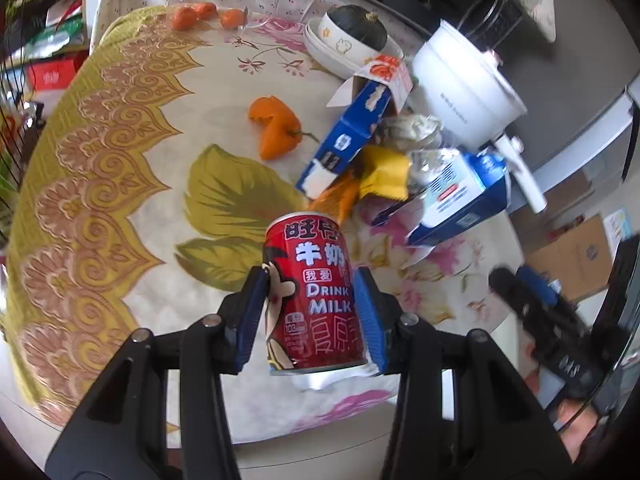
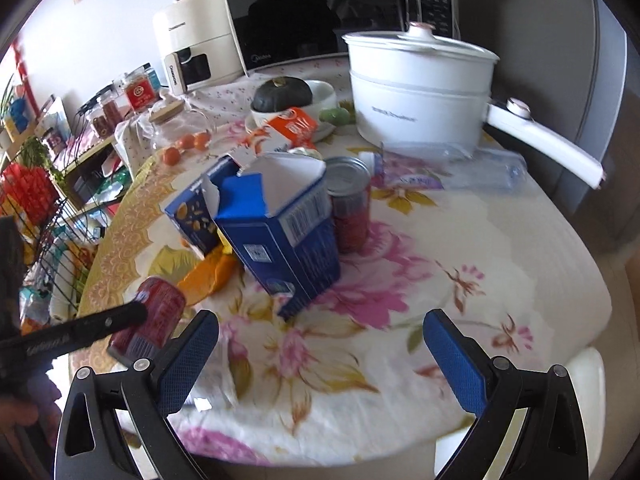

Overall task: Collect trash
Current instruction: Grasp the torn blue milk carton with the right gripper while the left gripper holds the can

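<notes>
**Q:** Left wrist view, what have you got?

**A:** My left gripper point(image 1: 316, 312) is clamped on the red milk can point(image 1: 314, 292), both blue pads pressed to its sides. The can stands tilted over the floral tablecloth point(image 1: 120, 184), near the table's front edge. Beyond it: a torn blue carton point(image 1: 348, 136), a yellow wrapper point(image 1: 384, 174), a second blue carton point(image 1: 460, 200), orange peel point(image 1: 274, 126). White pot point(image 1: 464, 84) behind.

**Q:** Right wrist view?

**A:** My right gripper point(image 2: 320, 360) is spread wide, nothing between the fingers, above bare cloth. Ahead, an opened blue carton point(image 2: 288, 236); just behind it a second red can point(image 2: 350, 204). A clear bottle point(image 2: 448, 170) lies by the pot point(image 2: 420, 96). The held can point(image 2: 154, 320) shows at left.
</notes>
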Motion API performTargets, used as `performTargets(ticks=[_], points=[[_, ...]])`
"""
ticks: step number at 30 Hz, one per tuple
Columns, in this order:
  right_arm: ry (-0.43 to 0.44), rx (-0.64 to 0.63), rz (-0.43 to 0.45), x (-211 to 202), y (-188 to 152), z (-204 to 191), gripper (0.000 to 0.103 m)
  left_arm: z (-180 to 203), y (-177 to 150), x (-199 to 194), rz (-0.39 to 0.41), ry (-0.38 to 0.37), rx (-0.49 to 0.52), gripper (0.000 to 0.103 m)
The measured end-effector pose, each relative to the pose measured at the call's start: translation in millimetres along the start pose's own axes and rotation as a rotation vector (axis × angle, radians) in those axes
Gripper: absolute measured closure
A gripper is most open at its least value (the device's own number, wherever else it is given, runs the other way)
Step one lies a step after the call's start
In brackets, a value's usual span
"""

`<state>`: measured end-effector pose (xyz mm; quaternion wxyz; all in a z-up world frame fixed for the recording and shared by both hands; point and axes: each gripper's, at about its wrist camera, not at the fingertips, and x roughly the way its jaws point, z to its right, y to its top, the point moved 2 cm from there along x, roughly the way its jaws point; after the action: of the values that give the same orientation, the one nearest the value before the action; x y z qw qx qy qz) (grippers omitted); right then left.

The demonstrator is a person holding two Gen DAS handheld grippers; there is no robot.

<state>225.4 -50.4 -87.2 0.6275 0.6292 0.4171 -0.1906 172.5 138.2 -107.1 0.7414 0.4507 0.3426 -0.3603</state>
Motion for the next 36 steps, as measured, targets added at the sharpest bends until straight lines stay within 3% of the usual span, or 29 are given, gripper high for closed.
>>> performTargets(ticks=[3,6,12,25,30,36], points=[[-0.002,0.003,0.003,12,2,-7,0.0,-2,-8,12,-0.051,0.027,0.053,0.055],[-0.002,0.004,-0.003,18,2,-9,0.0,-4,-14,24,-0.096,0.06,0.105,0.046],[0.01,0.043,-0.016,20,2,0,0.0,-10,-17,45,-0.159,0.075,0.1,0.047],[0.025,0.026,0.018,25,7,-11,0.0,-14,-2,9,-0.003,0.05,0.066,0.048],[-0.057,-0.021,0.09,42,19,-17,0.0,-15,-6,6,-0.004,0.068,0.091,0.048],[-0.064,-0.054,0.137,58,27,-19,0.0,-20,-8,7,-0.023,0.076,0.096,0.048]])
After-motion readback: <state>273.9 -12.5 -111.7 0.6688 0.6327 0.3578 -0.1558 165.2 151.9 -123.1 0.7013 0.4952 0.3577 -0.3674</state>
